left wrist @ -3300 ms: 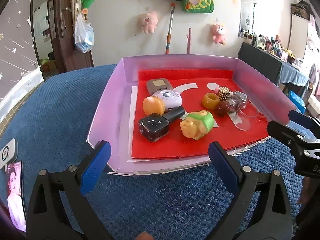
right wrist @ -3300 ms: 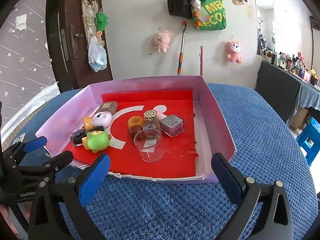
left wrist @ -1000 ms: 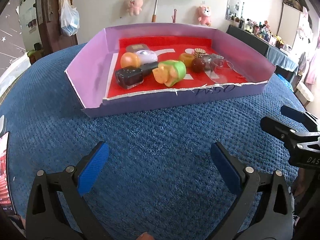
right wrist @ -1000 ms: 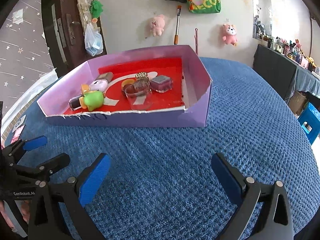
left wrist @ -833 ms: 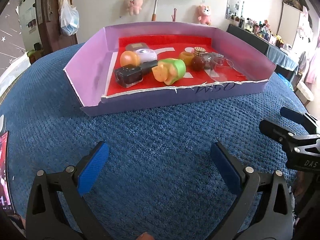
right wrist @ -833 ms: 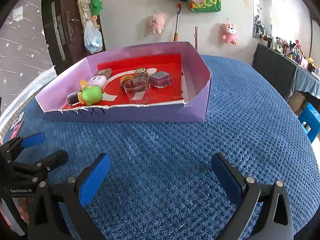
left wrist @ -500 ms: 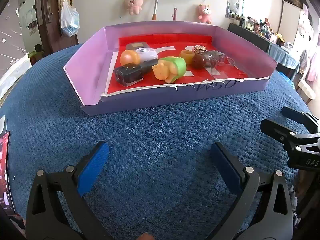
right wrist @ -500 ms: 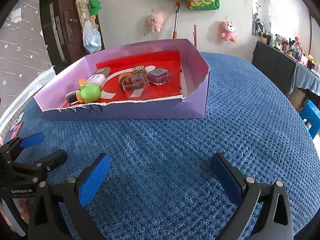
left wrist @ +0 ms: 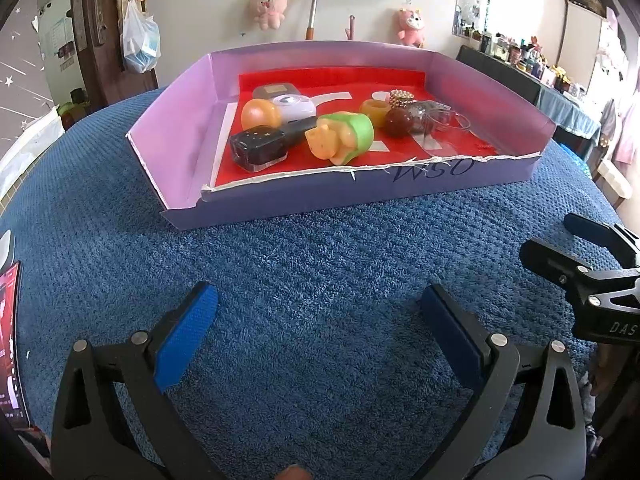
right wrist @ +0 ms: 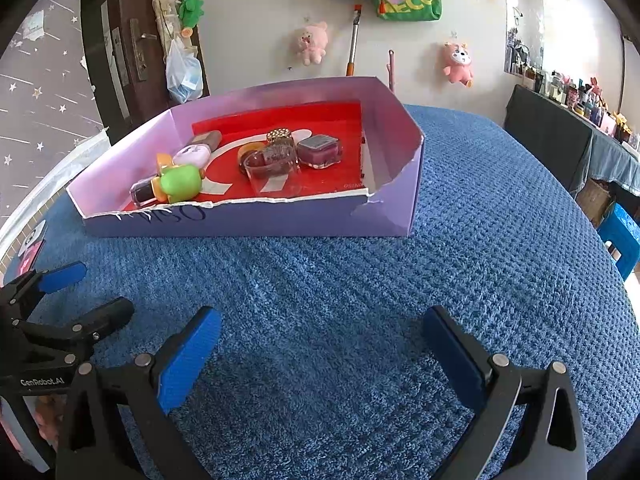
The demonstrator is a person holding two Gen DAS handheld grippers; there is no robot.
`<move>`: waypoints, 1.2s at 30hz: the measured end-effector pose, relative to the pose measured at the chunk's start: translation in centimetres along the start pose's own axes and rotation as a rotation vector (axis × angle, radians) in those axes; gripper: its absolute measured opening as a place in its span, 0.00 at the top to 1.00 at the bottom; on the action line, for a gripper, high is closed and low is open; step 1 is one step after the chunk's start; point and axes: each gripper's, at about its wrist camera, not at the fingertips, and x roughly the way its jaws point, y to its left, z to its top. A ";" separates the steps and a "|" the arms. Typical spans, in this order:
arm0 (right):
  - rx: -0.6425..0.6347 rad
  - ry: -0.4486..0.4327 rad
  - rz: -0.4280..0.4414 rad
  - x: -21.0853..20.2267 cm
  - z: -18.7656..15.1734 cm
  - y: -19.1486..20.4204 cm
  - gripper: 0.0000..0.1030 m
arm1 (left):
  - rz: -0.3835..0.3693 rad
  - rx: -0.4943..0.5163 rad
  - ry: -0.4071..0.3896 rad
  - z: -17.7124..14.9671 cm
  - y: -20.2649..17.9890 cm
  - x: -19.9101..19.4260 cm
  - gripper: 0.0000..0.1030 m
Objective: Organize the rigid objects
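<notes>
A purple cardboard tray (left wrist: 176,136) with a red floor sits on the blue cloth; it also shows in the right wrist view (right wrist: 400,200). In it lie a green and orange toy (left wrist: 342,140), a black nail polish bottle (left wrist: 262,146), an orange ball (left wrist: 260,114), a clear cup (left wrist: 446,120) and several other small items. The toy (right wrist: 178,182) and the cup (right wrist: 270,172) show in the right wrist view too. My left gripper (left wrist: 316,320) is open and empty, low over the cloth in front of the tray. My right gripper (right wrist: 320,340) is open and empty beside it.
A phone (left wrist: 10,344) lies on the cloth at the far left. A dark cabinet with small bottles (right wrist: 560,128) stands at the right. A door (right wrist: 132,52) and hanging plush toys are behind the tray. A blue stool (right wrist: 620,232) stands at the right edge.
Both grippers have pulled back from over the tray and dropped low toward the cloth. The tray now lies farther ahead. Both stayed open and empty.
</notes>
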 end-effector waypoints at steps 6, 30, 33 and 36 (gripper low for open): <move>0.002 -0.001 0.002 0.1 0.1 0.1 0.00 | 0.002 0.000 -0.008 -0.1 -0.1 -0.1 0.00; -0.048 0.025 -0.035 0.8 0.1 1.2 0.00 | 0.012 -0.016 -0.008 -0.2 -0.1 0.0 0.00; -0.048 0.025 -0.035 0.8 0.1 1.3 0.00 | 0.012 -0.016 -0.007 -0.1 0.0 0.0 0.00; -0.048 0.025 -0.035 0.8 0.1 1.3 0.00 | 0.012 -0.016 -0.006 -0.1 0.0 0.0 0.00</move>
